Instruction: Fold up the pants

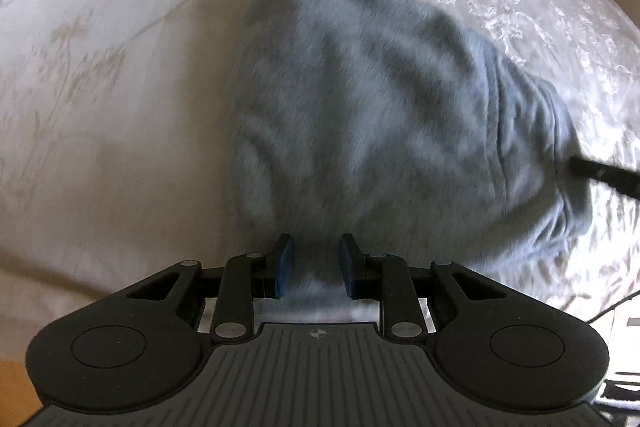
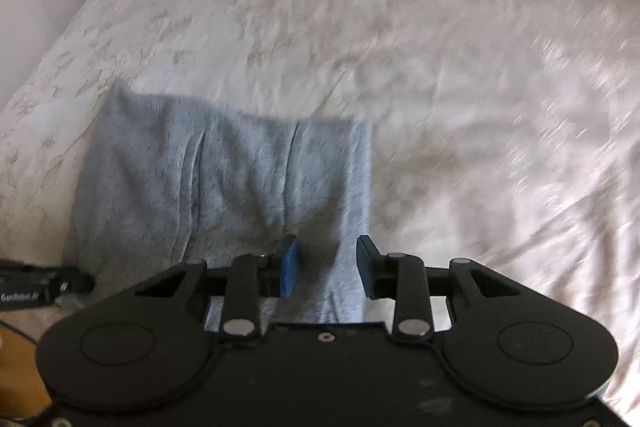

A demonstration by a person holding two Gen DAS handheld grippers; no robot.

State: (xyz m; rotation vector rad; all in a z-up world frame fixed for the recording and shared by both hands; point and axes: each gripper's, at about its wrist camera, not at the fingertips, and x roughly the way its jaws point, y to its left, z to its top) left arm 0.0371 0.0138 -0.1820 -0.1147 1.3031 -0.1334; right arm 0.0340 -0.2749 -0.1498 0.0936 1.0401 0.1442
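Colour reference: grey pants on a patterned white bedspread.

The pants [image 2: 224, 183] are heathered light grey-blue, reading darker slate grey in the left wrist view. The bedspread [image 2: 400, 47] around the pants is glossy off-white, with a tone-on-tone floral pattern in pale beige. The left gripper [image 1: 316, 263] and right gripper [image 2: 328, 265], at the near edge of the pants, are matte black with blue pads [image 2: 289, 267].
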